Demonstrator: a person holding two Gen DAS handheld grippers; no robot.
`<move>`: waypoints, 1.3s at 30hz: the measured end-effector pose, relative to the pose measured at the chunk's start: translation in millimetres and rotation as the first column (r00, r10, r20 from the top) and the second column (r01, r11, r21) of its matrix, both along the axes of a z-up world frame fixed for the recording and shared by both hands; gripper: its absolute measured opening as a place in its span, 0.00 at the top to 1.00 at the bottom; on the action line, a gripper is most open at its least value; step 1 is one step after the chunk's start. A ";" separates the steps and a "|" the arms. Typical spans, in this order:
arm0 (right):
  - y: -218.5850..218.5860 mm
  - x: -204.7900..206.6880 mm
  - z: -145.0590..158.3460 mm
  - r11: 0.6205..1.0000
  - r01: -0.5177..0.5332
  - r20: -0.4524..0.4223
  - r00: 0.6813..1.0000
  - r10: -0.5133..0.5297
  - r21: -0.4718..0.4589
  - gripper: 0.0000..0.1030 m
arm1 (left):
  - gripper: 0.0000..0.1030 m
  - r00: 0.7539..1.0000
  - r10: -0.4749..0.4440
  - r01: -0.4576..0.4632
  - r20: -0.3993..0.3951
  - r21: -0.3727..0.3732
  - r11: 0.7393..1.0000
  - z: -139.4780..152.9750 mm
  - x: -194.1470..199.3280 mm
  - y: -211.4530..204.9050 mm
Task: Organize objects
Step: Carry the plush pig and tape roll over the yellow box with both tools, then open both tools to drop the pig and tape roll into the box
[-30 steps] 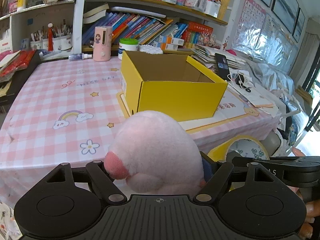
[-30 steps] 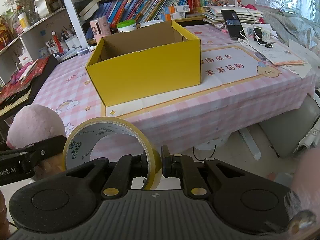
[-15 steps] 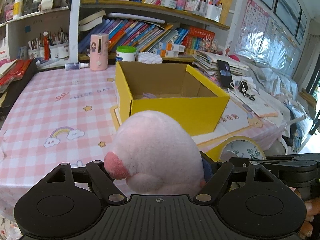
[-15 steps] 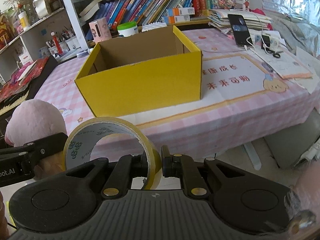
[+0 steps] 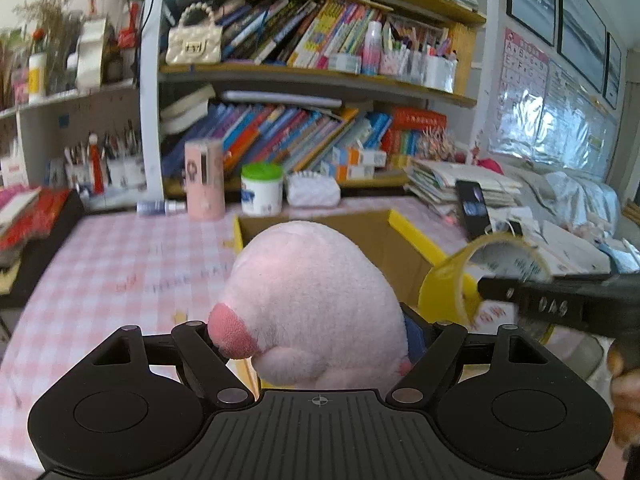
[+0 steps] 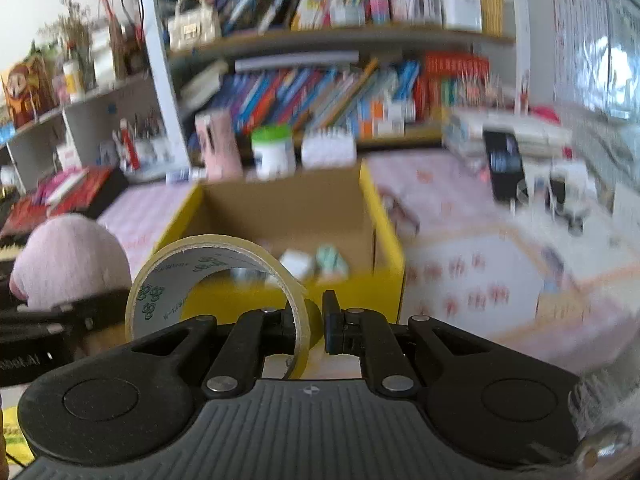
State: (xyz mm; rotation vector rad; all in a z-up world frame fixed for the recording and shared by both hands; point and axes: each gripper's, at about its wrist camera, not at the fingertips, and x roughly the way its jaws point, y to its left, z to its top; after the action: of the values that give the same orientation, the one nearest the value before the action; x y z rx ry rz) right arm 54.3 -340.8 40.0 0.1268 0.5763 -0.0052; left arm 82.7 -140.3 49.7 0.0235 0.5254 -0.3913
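My left gripper [image 5: 316, 340] is shut on a round pink plush toy [image 5: 312, 304], which fills the middle of the left wrist view and shows at the left of the right wrist view [image 6: 68, 260]. My right gripper [image 6: 310, 320] is shut on the wall of a yellow tape roll [image 6: 216, 280], also seen at the right of the left wrist view [image 5: 480, 276]. An open yellow cardboard box [image 6: 384, 248] stands on the pink checked table right ahead of both grippers [image 5: 412, 236]. Small white and green items [image 6: 316, 264] lie inside it.
A pink cylinder [image 5: 204, 180], a green-lidded white jar [image 5: 262, 188] and a tissue pack [image 5: 314, 190] stand behind the box below crowded bookshelves [image 5: 304, 132]. A black phone [image 5: 472, 208], cables and papers lie to the right. Red books [image 5: 36, 220] lie at left.
Both grippers have risen and moved forward to the box with their loads held. The box now sits lower and closer, and its inside shows. The right wrist view is blurred by motion.
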 end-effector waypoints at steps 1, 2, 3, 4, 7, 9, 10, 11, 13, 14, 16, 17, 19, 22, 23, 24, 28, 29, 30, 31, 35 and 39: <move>-4.7 5.9 4.8 1.000 -0.001 0.017 1.000 0.001 -0.001 0.90 | 0.23 1.000 0.005 -0.005 0.009 0.007 1.000 3.1 6.9 -5.2; -10.6 13.7 9.6 1.000 0.000 0.035 0.999 0.000 0.000 0.90 | 0.23 1.000 0.006 -0.006 0.017 0.012 1.000 5.1 11.9 -9.5; -15.8 20.4 13.1 1.000 0.001 0.049 0.999 -0.001 0.000 0.90 | 0.23 1.000 0.009 -0.009 0.023 0.016 1.000 6.8 17.5 -14.4; -21.7 28.9 15.8 1.000 0.001 0.059 0.998 -0.001 0.000 0.90 | 0.23 1.000 0.009 -0.009 0.024 0.022 1.000 7.6 22.4 -19.1; -36.9 53.0 18.1 1.000 -0.002 0.065 0.998 0.002 -0.001 0.90 | 0.23 1.000 0.003 -0.004 0.018 0.061 0.998 4.3 43.0 -38.9; -45.9 73.4 16.2 1.000 -0.008 0.054 0.999 0.008 0.001 0.90 | 0.23 1.000 0.009 -0.008 -0.002 0.105 0.994 -4.3 58.3 -52.9; -48.4 81.6 14.1 1.000 -0.013 0.048 0.999 0.013 0.000 0.90 | 0.23 1.000 0.015 -0.013 -0.015 0.119 0.993 -9.6 63.9 -57.3; -50.1 89.8 10.7 1.000 -0.020 0.041 0.999 0.020 -0.003 0.90 | 0.23 0.999 0.020 -0.015 -0.033 0.130 0.991 -15.4 71.3 -62.5; -52.3 109.1 5.2 0.999 -0.035 0.027 0.999 0.036 -0.017 0.90 | 0.23 0.998 0.027 -0.017 -0.064 0.153 0.988 -26.3 82.9 -72.0; -52.9 121.2 1.7 0.998 -0.049 0.015 0.999 0.049 -0.029 0.90 | 0.23 0.997 0.029 -0.017 -0.069 0.170 0.985 -31.2 86.8 -76.7; -51.4 139.7 -4.9 0.997 -0.061 -0.007 0.998 0.060 -0.057 0.90 | 0.22 0.996 0.024 -0.007 -0.085 0.201 0.979 -38.6 93.4 -85.5; -50.3 148.0 -8.1 0.995 -0.072 -0.021 0.997 0.070 -0.066 0.90 | 0.22 0.995 0.021 0.000 -0.097 0.213 0.977 -42.5 96.9 -89.8; -47.5 164.9 -15.8 0.991 -0.106 -0.056 0.993 0.102 -0.078 0.90 | 0.21 0.993 0.027 0.002 -0.119 0.238 0.971 -49.7 103.0 -96.4; -42.0 186.0 -27.4 0.980 -0.167 -0.122 0.981 0.153 -0.111 0.90 | 0.19 0.984 0.045 0.002 -0.170 0.271 0.962 -61.8 112.1 -100.1; -40.7 193.4 -31.6 0.975 -0.187 -0.146 0.975 0.169 -0.121 0.89 | 0.19 0.982 0.050 0.001 -0.183 0.270 0.963 -65.1 114.8 -99.8; -39.4 198.1 -34.8 0.971 -0.200 -0.159 0.971 0.179 -0.131 0.89 | 0.18 0.979 0.059 -0.006 -0.196 0.261 0.965 -66.7 116.4 -98.6; -31.3 217.8 -46.2 0.940 -0.275 -0.212 0.949 0.232 -0.203 0.89 | 0.15 0.980 0.059 -0.004 -0.190 0.279 0.960 -66.8 116.8 -102.9; -29.7 221.7 -47.6 0.932 -0.295 -0.226 0.942 0.247 -0.209 0.89 | 0.14 0.982 0.056 -0.002 -0.181 0.285 0.958 -65.2 116.1 -104.9; -26.6 226.6 -49.6 0.921 -0.325 -0.248 0.930 0.270 -0.214 0.89 | 0.13 0.982 0.057 -0.002 -0.178 0.295 0.956 -63.4 115.1 -106.5; -23.6 230.1 -51.5 0.911 -0.351 -0.268 0.919 0.290 -0.219 0.89 | 0.13 0.984 0.056 -0.002 -0.172 0.299 0.954 -61.1 112.9 -106.7; -11.9 240.6 -59.4 0.865 -0.430 -0.326 0.882 0.341 -0.259 0.82 | 0.12 0.990 0.049 -0.008 -0.136 0.282 0.959 -49.8 103.3 -106.1; -8.5 243.1 -60.6 0.843 -0.471 -0.343 0.861 0.375 -0.261 0.79 | 0.12 0.991 0.057 -0.027 -0.118 0.241 0.970 -39.1 89.2 -100.6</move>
State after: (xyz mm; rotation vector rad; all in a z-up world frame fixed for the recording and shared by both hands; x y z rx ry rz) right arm 297.3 -349.3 -20.6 -0.3484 0.8703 0.3204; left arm 172.0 -240.9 10.6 0.2219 0.6934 -0.2875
